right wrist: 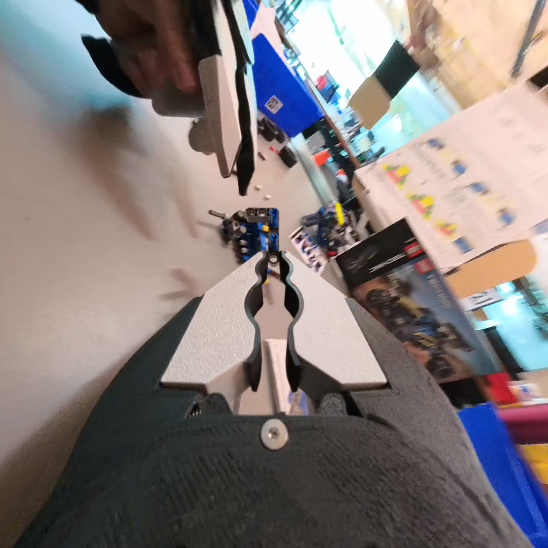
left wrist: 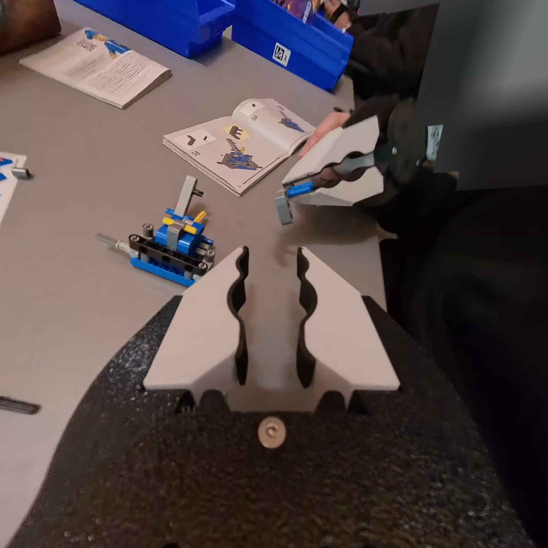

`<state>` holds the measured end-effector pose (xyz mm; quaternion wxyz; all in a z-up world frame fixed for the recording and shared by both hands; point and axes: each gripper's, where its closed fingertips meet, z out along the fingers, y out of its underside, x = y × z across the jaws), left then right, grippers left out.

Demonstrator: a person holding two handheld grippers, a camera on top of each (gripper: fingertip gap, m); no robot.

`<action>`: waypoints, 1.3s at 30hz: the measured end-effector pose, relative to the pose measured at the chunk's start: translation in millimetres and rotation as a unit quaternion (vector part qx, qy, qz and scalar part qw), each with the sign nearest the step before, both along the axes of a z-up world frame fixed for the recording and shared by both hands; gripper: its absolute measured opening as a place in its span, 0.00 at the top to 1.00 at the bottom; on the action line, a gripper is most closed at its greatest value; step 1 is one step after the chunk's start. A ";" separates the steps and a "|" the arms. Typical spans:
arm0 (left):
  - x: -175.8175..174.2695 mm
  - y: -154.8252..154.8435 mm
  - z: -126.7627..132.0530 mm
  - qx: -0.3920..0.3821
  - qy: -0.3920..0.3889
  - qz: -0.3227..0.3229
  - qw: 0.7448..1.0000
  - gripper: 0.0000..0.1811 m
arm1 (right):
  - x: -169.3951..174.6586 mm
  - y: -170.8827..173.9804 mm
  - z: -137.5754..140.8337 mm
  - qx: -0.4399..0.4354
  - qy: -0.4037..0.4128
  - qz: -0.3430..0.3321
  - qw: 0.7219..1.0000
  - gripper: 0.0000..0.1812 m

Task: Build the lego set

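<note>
The partly built blue, black and grey lego model [left wrist: 175, 249] stands on the grey table [left wrist: 74, 296], just left of my left gripper [left wrist: 271, 250], which is open and empty above the table. My right gripper [left wrist: 286, 187] hovers to the right of the model, shut on a small grey and blue lego piece [left wrist: 289, 201]. In the right wrist view the right gripper [right wrist: 274, 255] holds this piece [right wrist: 264, 221] by its black end, with the model [right wrist: 237, 234] blurred behind it. The left gripper's fingers [right wrist: 222, 118] hang above.
An open instruction booklet [left wrist: 237, 142] lies behind the model and a second booklet [left wrist: 95, 65] lies farther back left. Blue bins [left wrist: 296, 44] line the far edge. A small grey part [left wrist: 20, 173] lies at far left. A dark lego box [right wrist: 409, 296] stands at the right. Across from one pair of fingers to the other is roughly 6 cm.
</note>
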<state>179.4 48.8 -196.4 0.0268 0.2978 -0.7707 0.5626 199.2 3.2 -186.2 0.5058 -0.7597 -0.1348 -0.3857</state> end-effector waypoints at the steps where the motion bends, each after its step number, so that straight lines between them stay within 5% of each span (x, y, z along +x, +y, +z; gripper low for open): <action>1: 1.0 1.2 2.6 -0.019 0.021 0.002 1.000 0.84 | 0.3 2.4 5.3 0.001 -0.033 -0.004 0.999 0.97; 9: 2.9 -6.3 14.8 -0.063 0.093 -0.045 0.993 0.87 | -8.1 22.5 18.2 0.000 -0.130 -0.003 0.991 0.97; 12: -3.7 -10.3 19.9 -0.060 0.082 -0.073 0.992 0.84 | -8.5 25.1 15.8 -0.006 -0.136 -0.007 0.991 0.97; 19: -1.0 -6.5 18.5 -0.013 -0.011 -0.062 0.998 0.97 | -13.2 32.2 9.8 -0.010 -0.124 0.005 0.992 0.97; 26: -7.6 -0.9 19.5 0.000 -0.087 -0.066 0.994 0.97 | -20.9 28.3 5.5 0.024 0.061 0.045 0.997 0.87; 32: -7.2 2.4 15.8 0.041 -0.150 -0.054 0.986 0.97 | -28.0 20.7 0.1 0.054 0.275 0.044 0.959 0.84; 39: 0.4 7.2 20.4 0.040 -0.176 -0.023 0.983 0.97 | -35.0 18.3 -27.6 -0.021 0.317 0.031 0.948 0.83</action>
